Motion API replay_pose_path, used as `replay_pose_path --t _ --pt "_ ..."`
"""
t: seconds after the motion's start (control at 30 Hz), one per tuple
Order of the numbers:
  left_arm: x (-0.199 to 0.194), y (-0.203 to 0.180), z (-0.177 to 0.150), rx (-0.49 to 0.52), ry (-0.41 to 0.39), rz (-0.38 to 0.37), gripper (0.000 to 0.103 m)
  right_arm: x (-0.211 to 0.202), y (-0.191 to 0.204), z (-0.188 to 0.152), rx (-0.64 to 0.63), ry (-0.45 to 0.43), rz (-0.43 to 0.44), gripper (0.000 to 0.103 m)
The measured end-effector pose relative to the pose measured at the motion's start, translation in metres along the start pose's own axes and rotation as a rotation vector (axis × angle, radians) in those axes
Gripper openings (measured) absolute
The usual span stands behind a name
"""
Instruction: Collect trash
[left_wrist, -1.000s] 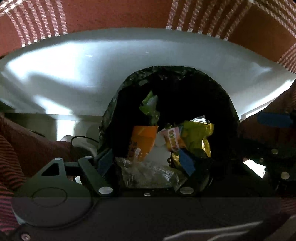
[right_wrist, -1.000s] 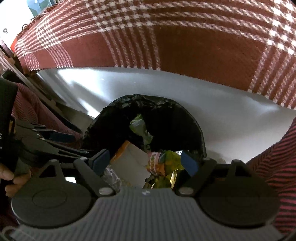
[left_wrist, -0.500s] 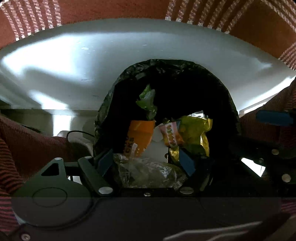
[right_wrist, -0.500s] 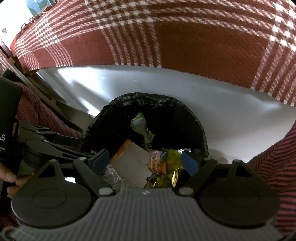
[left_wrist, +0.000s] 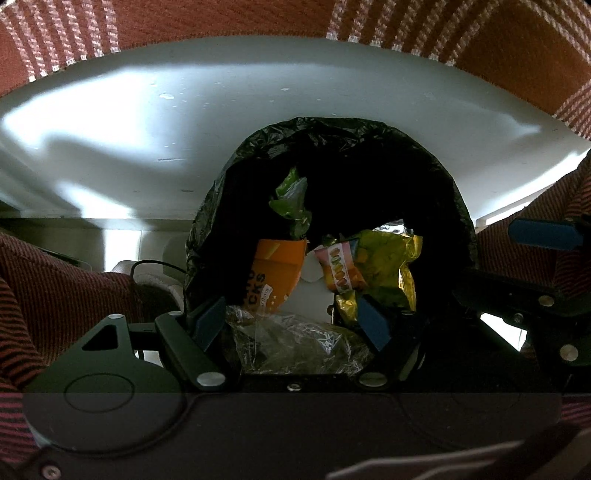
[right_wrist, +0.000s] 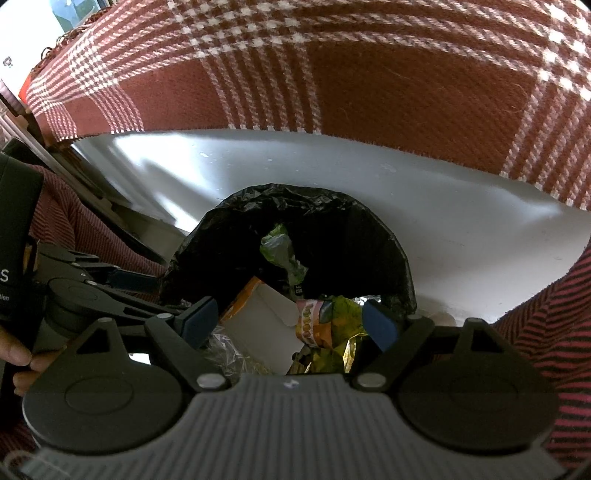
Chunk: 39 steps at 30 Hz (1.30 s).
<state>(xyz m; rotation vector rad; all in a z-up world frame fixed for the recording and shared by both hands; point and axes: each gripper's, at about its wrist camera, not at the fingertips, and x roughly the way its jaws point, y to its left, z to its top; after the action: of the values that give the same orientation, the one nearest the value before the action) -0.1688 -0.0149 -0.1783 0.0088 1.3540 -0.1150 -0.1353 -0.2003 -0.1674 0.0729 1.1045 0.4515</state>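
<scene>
Both claws aimed down into a bin lined with a black trash bag (left_wrist: 332, 155), set on pale grey floor (left_wrist: 147, 122) at the edge of a red plaid rug (right_wrist: 369, 85). Left claw (left_wrist: 291, 321) spread wide, blue pads (left_wrist: 373, 325) apart, hanging just over the bag mouth and gripping nothing. Right claw (right_wrist: 291, 325) likewise spread, pads (right_wrist: 380, 328) clear of the trash, nothing clamped. Inside the bag: an orange snack box (left_wrist: 277, 269) leaning on its white flap, a green wrapper (left_wrist: 291, 203) standing above it, a yellow foil wrapper (left_wrist: 384, 266) on the right with a small pink-and-orange packet (left_wrist: 340, 269) against it, and crumpled clear plastic (left_wrist: 295, 343) nearest the left claw. Fingertips of a hand (right_wrist: 22, 365) visible at the left margin of the right wrist view, wrapped on the left claw's black body
</scene>
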Motion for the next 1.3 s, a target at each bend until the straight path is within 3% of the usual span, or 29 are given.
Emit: replay_pose_path --t 1.3 --pt "-0.0014 -0.0009 -0.0005 -0.005 -0.002 0.0 0.08 0.0014 -0.0005 -0.0003 0.001 0.0 -0.002 0.093"
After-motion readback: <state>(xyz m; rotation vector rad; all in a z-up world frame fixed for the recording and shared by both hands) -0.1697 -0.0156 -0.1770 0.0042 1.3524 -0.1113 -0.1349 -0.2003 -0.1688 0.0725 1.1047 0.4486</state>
